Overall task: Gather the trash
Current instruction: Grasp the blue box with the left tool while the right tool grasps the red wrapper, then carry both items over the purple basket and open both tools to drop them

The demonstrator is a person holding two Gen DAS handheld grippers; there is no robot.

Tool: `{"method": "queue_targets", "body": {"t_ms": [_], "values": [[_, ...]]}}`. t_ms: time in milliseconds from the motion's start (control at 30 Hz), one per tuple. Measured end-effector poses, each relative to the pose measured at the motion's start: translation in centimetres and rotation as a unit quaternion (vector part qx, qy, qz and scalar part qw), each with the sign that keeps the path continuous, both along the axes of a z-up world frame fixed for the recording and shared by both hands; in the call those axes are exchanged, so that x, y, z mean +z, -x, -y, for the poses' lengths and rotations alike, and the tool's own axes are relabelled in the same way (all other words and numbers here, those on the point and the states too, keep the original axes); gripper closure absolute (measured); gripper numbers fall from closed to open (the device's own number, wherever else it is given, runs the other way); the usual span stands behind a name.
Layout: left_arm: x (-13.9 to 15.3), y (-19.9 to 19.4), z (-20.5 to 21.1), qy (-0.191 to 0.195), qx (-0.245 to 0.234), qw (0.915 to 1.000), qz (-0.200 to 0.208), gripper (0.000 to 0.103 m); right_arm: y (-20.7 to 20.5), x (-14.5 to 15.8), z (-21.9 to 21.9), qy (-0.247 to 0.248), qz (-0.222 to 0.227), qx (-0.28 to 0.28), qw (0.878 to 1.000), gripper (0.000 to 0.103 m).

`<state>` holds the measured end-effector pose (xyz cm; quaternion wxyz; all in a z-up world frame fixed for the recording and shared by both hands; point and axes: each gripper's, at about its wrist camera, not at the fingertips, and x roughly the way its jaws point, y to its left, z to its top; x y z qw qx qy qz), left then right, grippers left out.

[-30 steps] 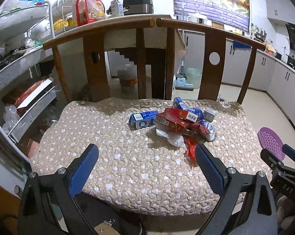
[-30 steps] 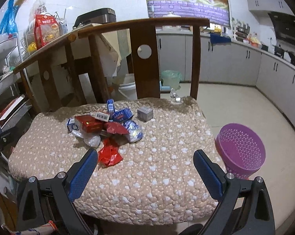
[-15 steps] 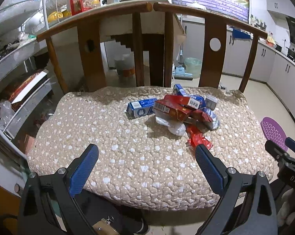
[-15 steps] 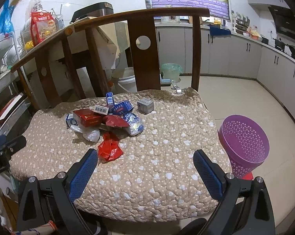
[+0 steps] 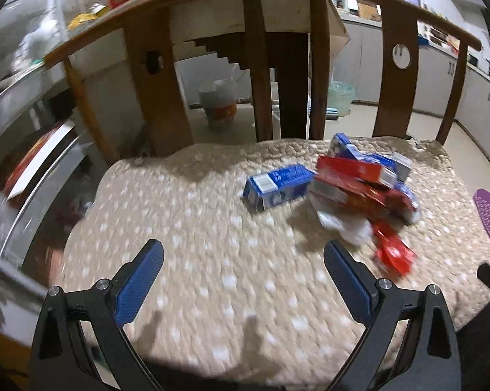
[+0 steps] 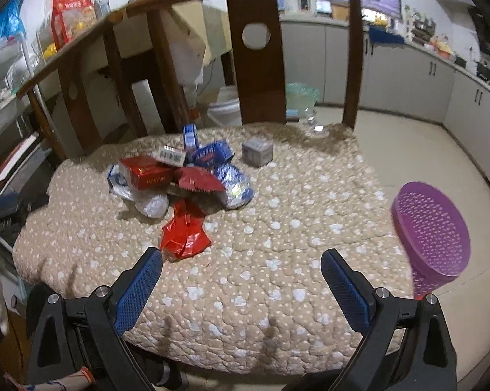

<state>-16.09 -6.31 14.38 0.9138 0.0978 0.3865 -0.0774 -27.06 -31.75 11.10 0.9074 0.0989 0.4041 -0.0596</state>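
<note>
- Both the left hand-held gripper (image 5: 243, 267) and right hand-held gripper (image 6: 241, 268) are hanging wide open, gripping nothing.
- Trash pile (image 6: 183, 176) is lying on the chair cushion (image 6: 277, 228), purple bin (image 6: 432, 231) standing beside on the floor.
- Risk: the crumpled red wrapper (image 6: 184, 231) is looking slippery and may be slipping free; stacked boxes may be toppling off.

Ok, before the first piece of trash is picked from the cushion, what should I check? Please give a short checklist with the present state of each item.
1. Left gripper open and holding nothing: ok.
2. Right gripper open and holding nothing: ok.
3. Red wrapper lies apart at the near edge of the trash pile, nothing on top of it: ok.
4. Purple basket stands beside the cushion, mouth unobstructed: ok.
5. Left view sharp enough to aim: not ok, it is motion-blurred.
6. Basket already holds trash or not: cannot tell, the inside is hidden.
</note>
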Motion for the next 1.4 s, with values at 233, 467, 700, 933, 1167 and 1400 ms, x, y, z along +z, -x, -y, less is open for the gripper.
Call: {"method": "queue_targets", "body": {"t_ms": [233,467,700,933,1167,1400], "values": [[-3.3,-9.3,2.2,-0.046,-0.082,0.9952,-0.029,0.005,-5.7,-3.5,-1.0,-0.050,-0.061,0.049,0.996,0.012],[-7.3,-15.0,3.8,-0.032,-0.142,0.9853,-0.090,0.005,-10.7,-6.9,-3.0,-0.067,-0.111,0.069,0.989,0.022],[-10.2,-17.0,4.8,-0.011,-0.170,0.9744,-0.146,0.008,-13.4,-8.4,-4.9,-0.051,-0.121,0.067,0.989,0.024],[-9.7,-15.3,3.2,0.052,-0.138,0.9730,-0.178,0.055,-13.8,-8.4,-5.8,-0.054,-0.124,0.069,0.988,0.058],[-6.4,-11.5,0.4,0.073,-0.099,0.9821,-0.142,0.055,-11.4,-7.3,-5.0,-0.096,-0.107,0.083,0.986,0.076],[-2.5,-6.3,-0.4,0.072,-0.090,0.9887,-0.095,0.055,-7.0,-5.9,-3.5,-0.100,-0.076,0.095,0.987,0.082]]}}
